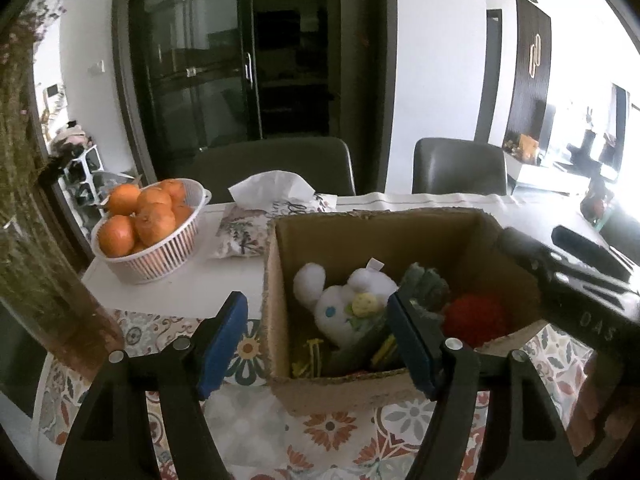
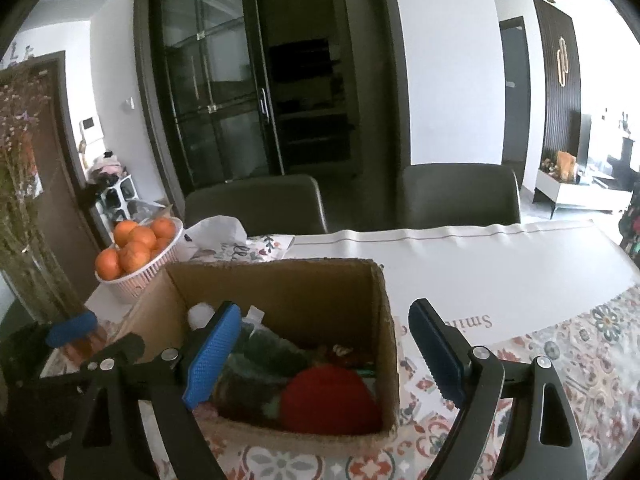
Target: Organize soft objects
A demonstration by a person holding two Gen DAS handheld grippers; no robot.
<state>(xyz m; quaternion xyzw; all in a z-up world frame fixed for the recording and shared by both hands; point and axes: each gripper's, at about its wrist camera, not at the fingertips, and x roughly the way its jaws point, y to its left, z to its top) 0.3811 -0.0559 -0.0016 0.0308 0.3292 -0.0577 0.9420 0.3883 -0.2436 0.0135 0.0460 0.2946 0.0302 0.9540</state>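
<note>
A cardboard box [image 1: 400,236] stands on the patterned tablecloth; it also shows in the right wrist view [image 2: 280,280]. Inside lie a white plush bunny [image 1: 344,300], a dark green soft toy [image 1: 426,284] and a red knitted soft thing [image 1: 476,316], which also shows in the right wrist view [image 2: 328,396]. My left gripper [image 1: 316,344] is open and empty over the box's near left corner. My right gripper [image 2: 324,356] is open and empty above the box's near right part; its body shows in the left wrist view [image 1: 568,280].
A white basket of oranges [image 1: 148,228] stands at the back left, next to a floral tissue pack [image 1: 260,216]. A glass vase with dried flowers [image 1: 44,248] stands at the left. Two dark chairs [image 2: 460,196] stand behind the table.
</note>
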